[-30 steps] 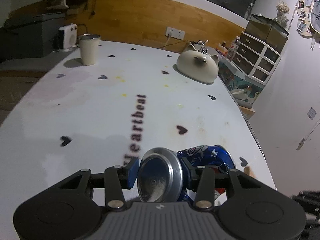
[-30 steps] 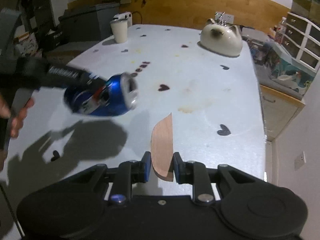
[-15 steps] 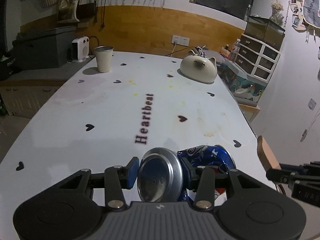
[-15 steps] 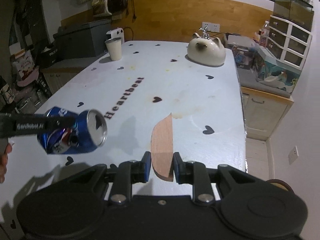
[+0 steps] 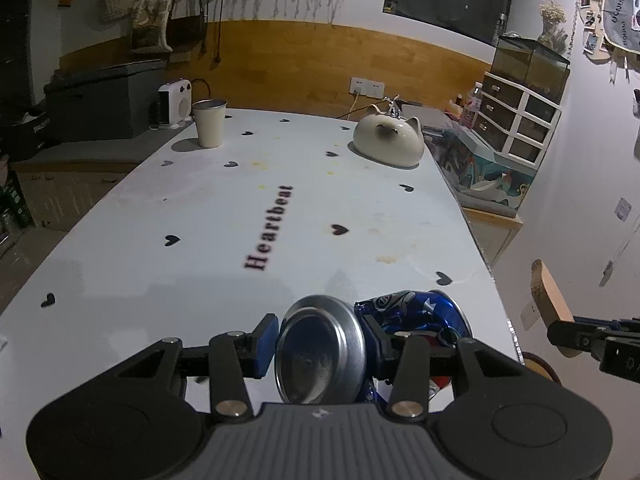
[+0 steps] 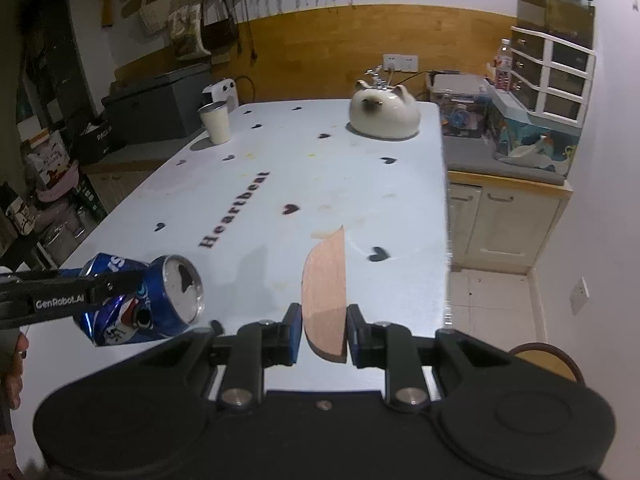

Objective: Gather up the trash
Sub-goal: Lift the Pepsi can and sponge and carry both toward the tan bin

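Note:
A dented blue soda can (image 5: pixel 320 354) is clamped sideways in my left gripper (image 5: pixel 320 346), its silver base facing the camera. The right wrist view shows the same can (image 6: pixel 148 300) at lower left, held above the table's near edge. My right gripper (image 6: pixel 322 330) is shut on a flat pinkish-brown wooden piece (image 6: pixel 326 280) with a curved edge, standing on edge between the pads. That wooden piece (image 5: pixel 550 308) also shows at the right of the left wrist view, off the table's right side.
The white table (image 5: pixel 200 220) carries black hearts and the word "Heartbeat". A metal cup (image 5: pixel 209 122) and a cream cat-shaped pot (image 5: pixel 388 140) stand at its far end. A cabinet (image 6: pixel 504 220) and tiled floor lie to the right. A hand (image 6: pixel 12 364) shows at lower left.
Both grippers have risen and drawn back from the table with their loads. More of the table and room now shows in each view. Neither grip changed.

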The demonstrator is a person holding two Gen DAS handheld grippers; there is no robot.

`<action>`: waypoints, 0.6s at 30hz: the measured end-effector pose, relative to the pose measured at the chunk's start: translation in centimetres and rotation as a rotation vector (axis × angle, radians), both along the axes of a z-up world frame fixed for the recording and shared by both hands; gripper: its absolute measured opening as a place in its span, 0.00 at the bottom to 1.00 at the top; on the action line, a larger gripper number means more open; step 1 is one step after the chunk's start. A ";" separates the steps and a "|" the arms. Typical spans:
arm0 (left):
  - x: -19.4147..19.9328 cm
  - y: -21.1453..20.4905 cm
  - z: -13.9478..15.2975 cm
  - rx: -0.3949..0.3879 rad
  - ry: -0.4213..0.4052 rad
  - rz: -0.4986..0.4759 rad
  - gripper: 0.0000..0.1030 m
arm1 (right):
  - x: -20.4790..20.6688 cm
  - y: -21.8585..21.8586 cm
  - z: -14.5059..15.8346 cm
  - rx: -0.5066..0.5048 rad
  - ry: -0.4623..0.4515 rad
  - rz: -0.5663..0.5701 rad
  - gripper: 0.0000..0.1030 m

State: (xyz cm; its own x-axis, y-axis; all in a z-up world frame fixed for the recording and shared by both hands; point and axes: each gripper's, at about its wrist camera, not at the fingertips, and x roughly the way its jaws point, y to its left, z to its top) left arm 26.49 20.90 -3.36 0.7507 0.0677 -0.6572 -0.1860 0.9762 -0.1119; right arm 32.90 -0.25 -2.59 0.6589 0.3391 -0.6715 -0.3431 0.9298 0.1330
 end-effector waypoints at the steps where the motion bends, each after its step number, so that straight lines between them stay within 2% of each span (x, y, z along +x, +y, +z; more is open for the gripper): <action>1: 0.1 -0.8 0.1 -0.001 0.001 0.005 0.44 | 0.1 -0.7 0.0 0.003 0.002 0.001 0.23; 10: 2.4 -8.8 0.3 0.009 0.009 -0.004 0.44 | 2.1 -8.8 -0.1 0.021 0.006 -0.009 0.23; 18: 5.8 -16.3 -0.6 0.008 0.023 -0.047 0.44 | 4.2 -16.9 -1.5 0.024 0.032 -0.041 0.23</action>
